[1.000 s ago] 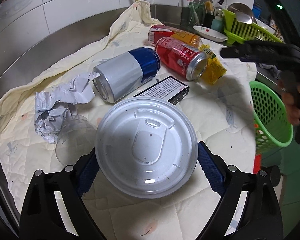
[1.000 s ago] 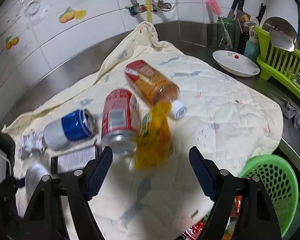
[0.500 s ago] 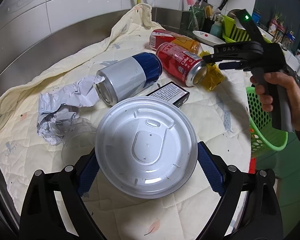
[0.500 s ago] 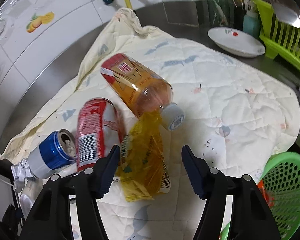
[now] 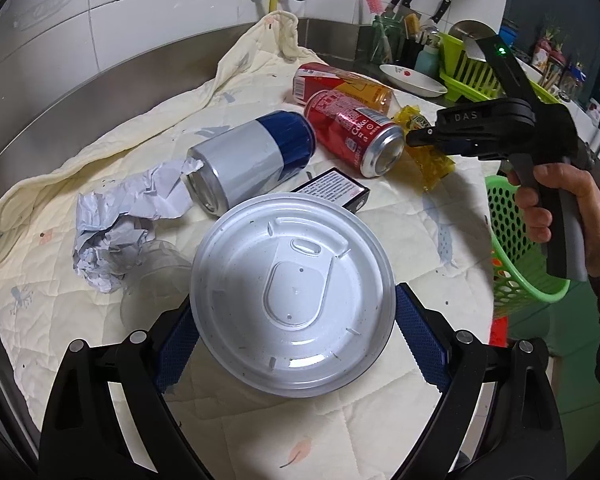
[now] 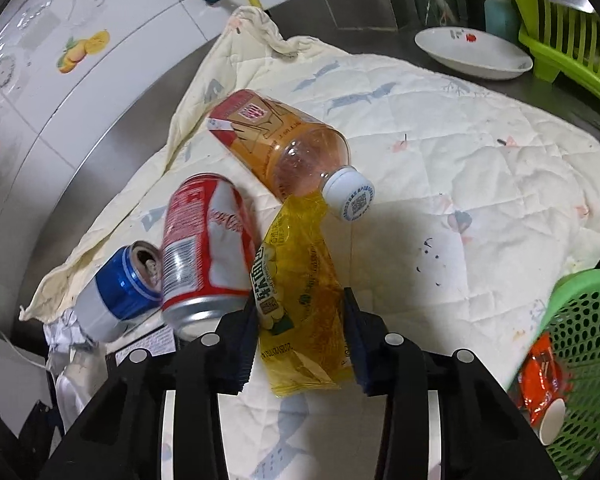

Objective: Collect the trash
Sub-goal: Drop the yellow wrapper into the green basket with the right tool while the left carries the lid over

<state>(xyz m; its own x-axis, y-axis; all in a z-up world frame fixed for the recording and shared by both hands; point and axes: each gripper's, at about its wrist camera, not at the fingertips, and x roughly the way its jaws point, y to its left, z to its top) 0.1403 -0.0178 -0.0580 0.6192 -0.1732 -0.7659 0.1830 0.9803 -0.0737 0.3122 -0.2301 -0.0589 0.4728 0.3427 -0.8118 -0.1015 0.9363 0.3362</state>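
Note:
My left gripper is shut on a white-lidded cup, its blue pads against both sides of the lid. My right gripper is closing its jaws, and both pads press on a yellow wrapper that lies on the quilted cloth. In the left wrist view a hand holds that right gripper over the yellow wrapper. A red cola can lies just left of the wrapper. An orange drink bottle lies behind it, its cap over the wrapper's far end.
A blue and silver can, crumpled paper, a black box and a clear plastic cup lie on the cloth. A green basket holding an orange wrapper stands at the right edge. A white plate and dish rack stand behind.
The right gripper came down and forward onto the yellow wrapper and its jaws closed from wide apart onto it. The left gripper kept still with the lidded cup.

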